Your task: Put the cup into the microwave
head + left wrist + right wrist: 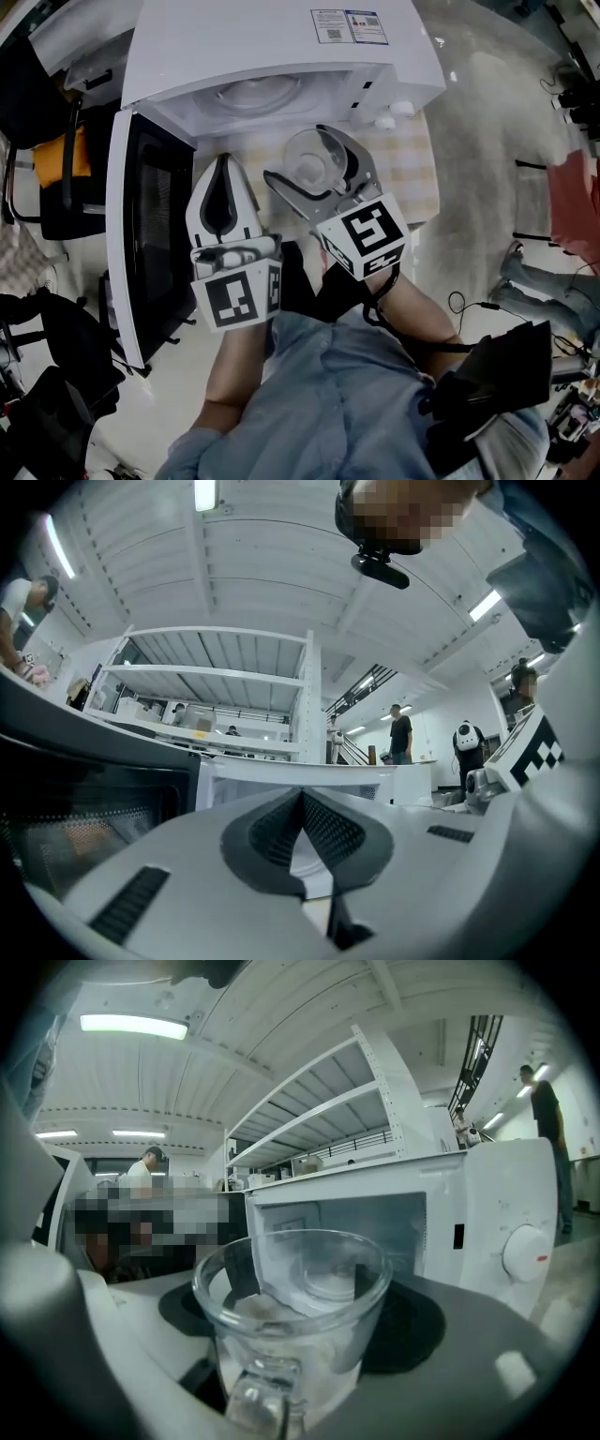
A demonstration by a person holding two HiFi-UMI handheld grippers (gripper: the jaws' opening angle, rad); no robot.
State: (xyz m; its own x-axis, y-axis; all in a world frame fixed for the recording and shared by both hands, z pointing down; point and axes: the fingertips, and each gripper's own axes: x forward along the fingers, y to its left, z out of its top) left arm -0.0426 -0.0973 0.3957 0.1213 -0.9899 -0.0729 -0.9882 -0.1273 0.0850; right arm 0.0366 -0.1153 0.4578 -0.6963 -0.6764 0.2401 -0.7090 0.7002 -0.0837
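carrying step, i think. right gripper (298, 155) has its jaws spread wide and clamped on the cup (309, 161), pads on the glass wall on either side. left gripper (223, 159) has its jaws closed together with nothing in them. it sits just beside the right one, between it and the door (141, 216).

cup is in front of the microwave (281, 47), over the surface (417, 173) toward its front edge, not yet inside the cavity. door is swung fully open to the left, and the turntable (258, 94) shows bare inside.

how i'd do it:
- go straight in at the opening with the base above the cavity sill, no dragging over the lip
- hold the gripper level. glass is slick, so a tilt could let it slip in the pads
- the wide jaws need room, so aim for the middle of the opening and watch the cavity side walls
- set the cup on the middle of the turntable, and open only once the base is seated
- leave the left gripper out of the opening and off the door

orientation: cup is upright with its mouth up, long axis vertical. handle points back toward the gripper body and the person, away from the cavity. that's fine for backing straight out after release.
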